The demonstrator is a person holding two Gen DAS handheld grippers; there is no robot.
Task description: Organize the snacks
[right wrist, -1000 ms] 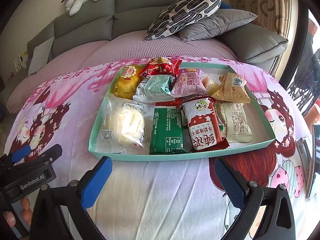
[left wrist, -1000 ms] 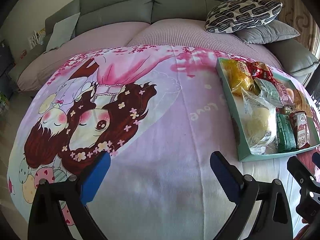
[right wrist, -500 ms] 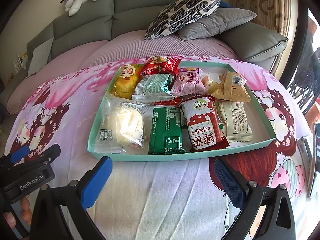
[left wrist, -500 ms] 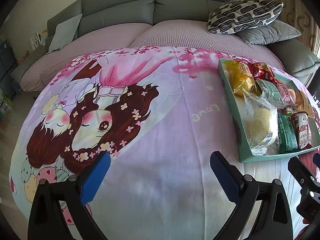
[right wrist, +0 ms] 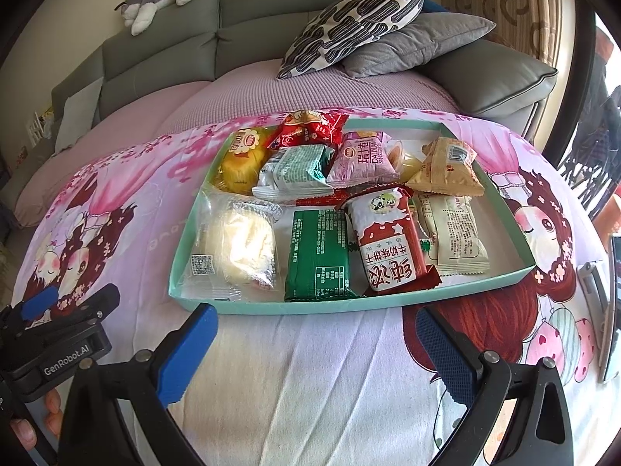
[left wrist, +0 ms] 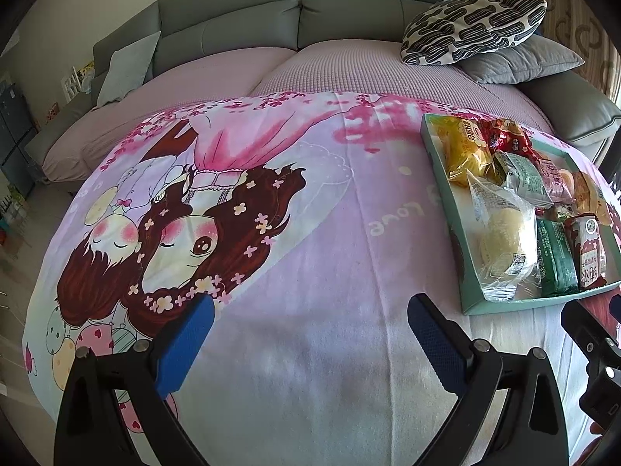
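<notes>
Right wrist view gives me the snacks best: they lie packed in a shallow teal tray [right wrist: 295,306] on the pink cartoon blanket [right wrist: 310,369] that covers the surface I work over. Along the near side, from left to right, I see a clear-wrapped pale bun [right wrist: 240,244], a green packet [right wrist: 318,256], a red-and-white packet with Chinese print [right wrist: 386,240] lying partly over its neighbours, and a cream packet [right wrist: 454,233]. Along the far side sit a yellow cake packet [right wrist: 242,159], a mint-green packet [right wrist: 299,169], a red packet [right wrist: 310,130] propped on the far rim, a pink packet [right wrist: 365,157] and a tan packet [right wrist: 446,167].

My right gripper [right wrist: 316,349] hangs just in front of the tray's near wall, its blue-padded fingers [right wrist: 186,353] spread wide and holding nothing. My left gripper [left wrist: 310,343] is over bare blanket to the left of the tray [left wrist: 471,303], its fingers [left wrist: 182,343] equally wide apart and empty; in the right wrist view I see it at the near left edge.

Beyond the blanket lies a mauve quilted cover [right wrist: 310,85], then a grey sofa [right wrist: 248,11] with a black-and-white patterned cushion [right wrist: 357,19] resting on a grey cushion [right wrist: 419,42]. A plush toy cat [right wrist: 163,0] lies on the sofa back.
</notes>
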